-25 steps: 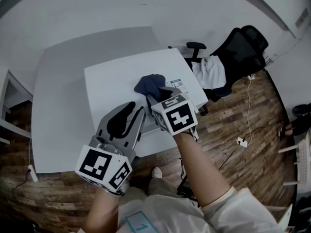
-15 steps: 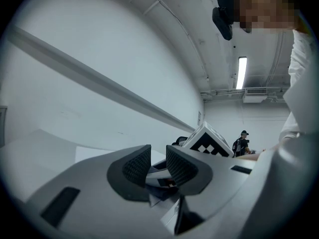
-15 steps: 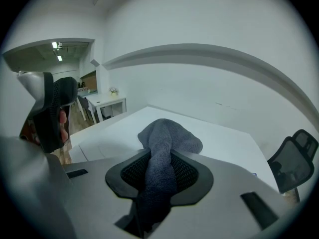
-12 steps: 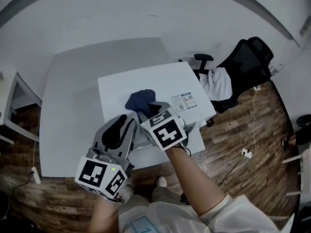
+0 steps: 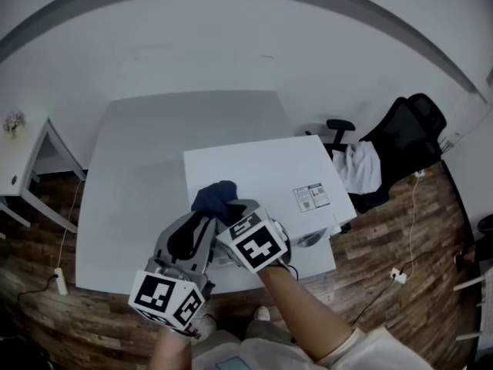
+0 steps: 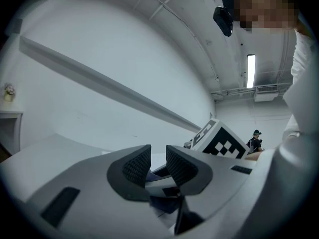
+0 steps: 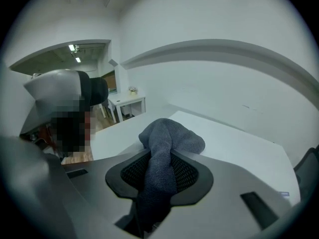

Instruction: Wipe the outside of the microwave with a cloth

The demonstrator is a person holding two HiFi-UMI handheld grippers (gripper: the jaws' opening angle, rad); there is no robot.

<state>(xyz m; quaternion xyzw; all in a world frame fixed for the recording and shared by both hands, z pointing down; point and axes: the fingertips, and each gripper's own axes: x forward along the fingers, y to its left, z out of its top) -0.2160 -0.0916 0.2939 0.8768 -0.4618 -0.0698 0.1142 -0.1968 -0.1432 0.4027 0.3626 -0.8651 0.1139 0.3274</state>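
Observation:
The white microwave point(image 5: 266, 168) stands on a grey table point(image 5: 131, 183), seen from above in the head view. A dark blue cloth point(image 5: 216, 199) lies bunched on its top near the left front corner. My right gripper point(image 5: 229, 211) is shut on the cloth; in the right gripper view the cloth point(image 7: 169, 138) runs between the pads of the gripper point(image 7: 159, 171) and spills onto the microwave top point(image 7: 234, 148). My left gripper point(image 5: 202, 222) hovers just left of the right one. Its jaws point(image 6: 158, 163) stand a little apart with nothing between them.
A label sticker point(image 5: 312, 197) sits on the microwave top at the right. A black office chair point(image 5: 408, 129) with a white garment point(image 5: 362, 164) stands right of the table. A small white side table point(image 5: 23, 160) is at far left. Cables lie on the wooden floor point(image 5: 385, 245).
Both grippers have slid left across the microwave top, dragging the cloth from beside the label sticker toward the left edge. The grip on the cloth is unchanged.

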